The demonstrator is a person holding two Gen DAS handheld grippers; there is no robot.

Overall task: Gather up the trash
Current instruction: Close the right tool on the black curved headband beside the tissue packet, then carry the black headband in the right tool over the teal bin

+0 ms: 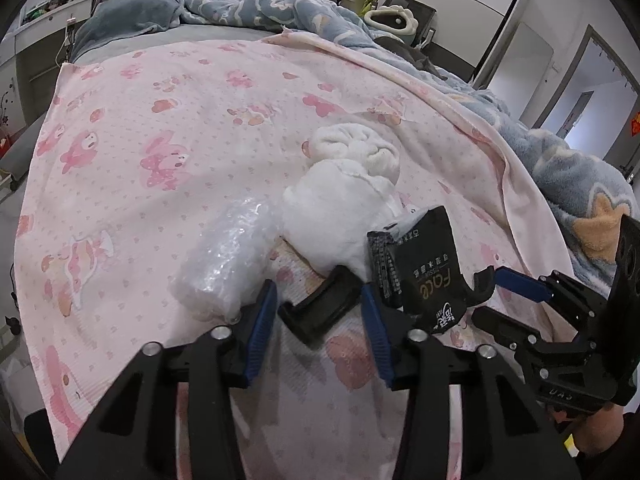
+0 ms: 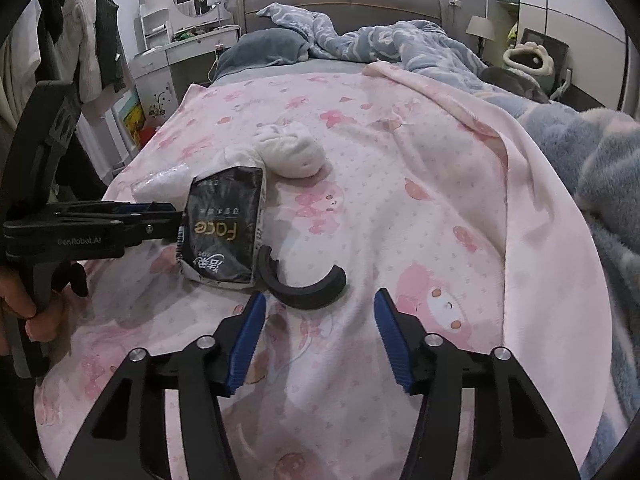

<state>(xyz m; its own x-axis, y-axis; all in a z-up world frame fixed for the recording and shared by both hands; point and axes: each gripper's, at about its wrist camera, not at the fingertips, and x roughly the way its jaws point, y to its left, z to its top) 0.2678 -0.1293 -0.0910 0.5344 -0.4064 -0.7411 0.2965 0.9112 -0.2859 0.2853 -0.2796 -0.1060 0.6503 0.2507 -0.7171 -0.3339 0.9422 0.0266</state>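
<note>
**Collecting trash off the bed: two claws crowding one tissue pack**

We take the black tissue pack point(image 1: 424, 276) as our reference, lying on the pink blanket point(image 1: 160, 120).

Furthest left of the pack is a crumpled clear plastic wrap point(image 1: 224, 264). Just left of the pack is a black U-shaped plastic piece point(image 1: 316, 320), and that's what we're going for first. It sits right between the blue pads of the left gripper point(image 1: 319, 288). The gaps on both sides are so thin that we can't tell whether the pads are actually biting yet. Behind the pack are white tissue wads point(image 1: 332, 216), touching its far end. Just right of the pack is a black C-shaped ring point(image 2: 296, 298), with the right gripper point(image 2: 320, 294) short of it, jaws apart and nothing between them.

What could go wrong:
- The U-piece looks hard and slick, so a squeeze off its middle could pop it out sideways.
- Coming in low, the pads could pinch up a fold of blanket.
- The left claw's inner finger is almost against the pack, so lifting may drag it.
- The two claws sit close on either side of the pack and could bump.

Readable stuff: "Face" in gold on the pack, plus Chinese characters we can't make out and a barcode on its edge. The left gripper's side says "GenRobot.AI".
</note>
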